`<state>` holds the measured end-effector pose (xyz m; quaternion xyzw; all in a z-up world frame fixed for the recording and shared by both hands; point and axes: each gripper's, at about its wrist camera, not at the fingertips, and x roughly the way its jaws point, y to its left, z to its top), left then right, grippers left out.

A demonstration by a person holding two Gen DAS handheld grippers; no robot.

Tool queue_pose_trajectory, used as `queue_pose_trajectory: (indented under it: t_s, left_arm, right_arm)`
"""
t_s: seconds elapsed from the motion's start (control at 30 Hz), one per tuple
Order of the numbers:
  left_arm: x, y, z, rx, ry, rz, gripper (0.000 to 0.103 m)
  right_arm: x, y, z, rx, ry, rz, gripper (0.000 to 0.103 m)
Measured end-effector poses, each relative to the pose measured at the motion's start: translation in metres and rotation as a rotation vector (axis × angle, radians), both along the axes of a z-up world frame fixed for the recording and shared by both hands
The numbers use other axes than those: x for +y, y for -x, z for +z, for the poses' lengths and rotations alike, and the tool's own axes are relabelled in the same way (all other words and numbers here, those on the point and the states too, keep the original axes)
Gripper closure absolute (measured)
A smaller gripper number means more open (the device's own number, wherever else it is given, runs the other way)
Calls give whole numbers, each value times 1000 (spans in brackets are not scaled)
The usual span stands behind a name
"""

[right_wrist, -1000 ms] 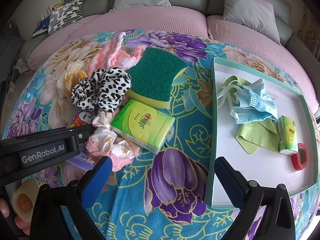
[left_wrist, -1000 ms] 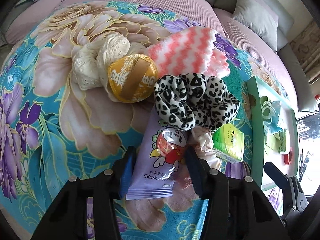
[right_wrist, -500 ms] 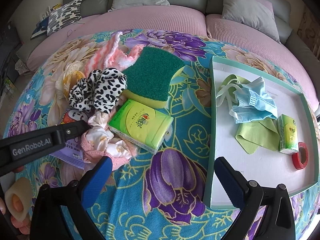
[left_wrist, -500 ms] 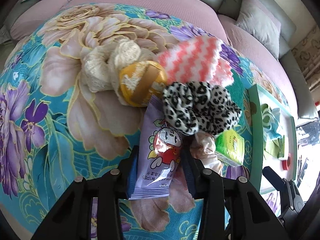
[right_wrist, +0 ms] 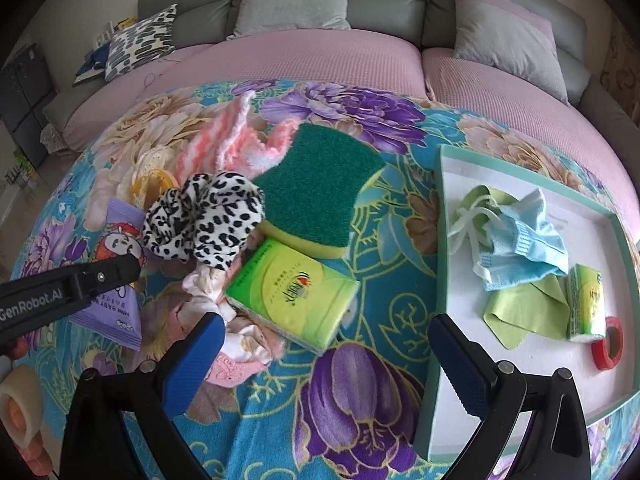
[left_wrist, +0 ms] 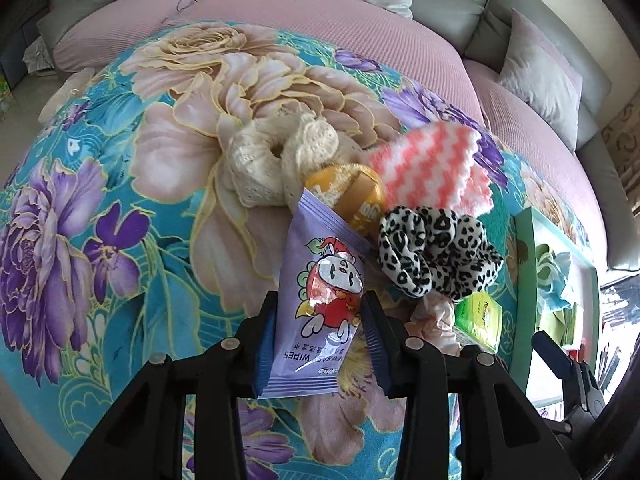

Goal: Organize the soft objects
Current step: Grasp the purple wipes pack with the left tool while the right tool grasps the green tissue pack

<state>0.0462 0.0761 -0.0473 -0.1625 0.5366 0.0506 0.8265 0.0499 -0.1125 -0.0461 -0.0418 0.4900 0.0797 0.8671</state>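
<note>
My left gripper (left_wrist: pixel 320 336) is shut on a purple pack of baby wipes (left_wrist: pixel 320 300), lifted a little off the floral cloth; the same pack (right_wrist: pixel 116 276) shows at the left of the right wrist view. Beside it lie a leopard scrunchie (left_wrist: pixel 436 252), a yellow puff (left_wrist: pixel 356 196), a cream lace scrunchie (left_wrist: pixel 264 160), a pink-white striped cloth (left_wrist: pixel 432 164) and a pale pink crumpled fabric (right_wrist: pixel 236 332). My right gripper (right_wrist: pixel 324 364) stands open above the cloth, nothing between its fingers, near a green tissue pack (right_wrist: pixel 292 300) and a green sponge (right_wrist: pixel 316 196).
A green-rimmed white tray (right_wrist: pixel 438 260) at the right holds a blue face mask (right_wrist: pixel 524 248), a green cloth (right_wrist: pixel 520 312), a small tissue pack (right_wrist: pixel 586 304) and a red tape roll (right_wrist: pixel 608 344). A pink-covered sofa with grey cushions (right_wrist: pixel 296 0) runs behind the table.
My left gripper closed on the wipes pack and raised it, tilting it up off the cloth and drawing back from the pile. The right gripper stayed put.
</note>
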Motion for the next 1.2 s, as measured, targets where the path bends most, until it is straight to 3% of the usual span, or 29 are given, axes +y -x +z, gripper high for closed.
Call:
queue_pose_trajectory:
  t_s: [0.57, 0.83, 1.2]
  left_arm:
    - [6, 1, 4, 8, 2, 22, 61]
    - [7, 0, 2, 12, 3, 17, 61]
    - [8, 1, 4, 7, 3, 22, 61]
  right_arm:
    - [5, -16, -18, 2, -28, 8, 1]
    - [3, -15, -19, 17, -74, 19, 28]
    - [0, -12, -17, 18, -91, 14, 30]
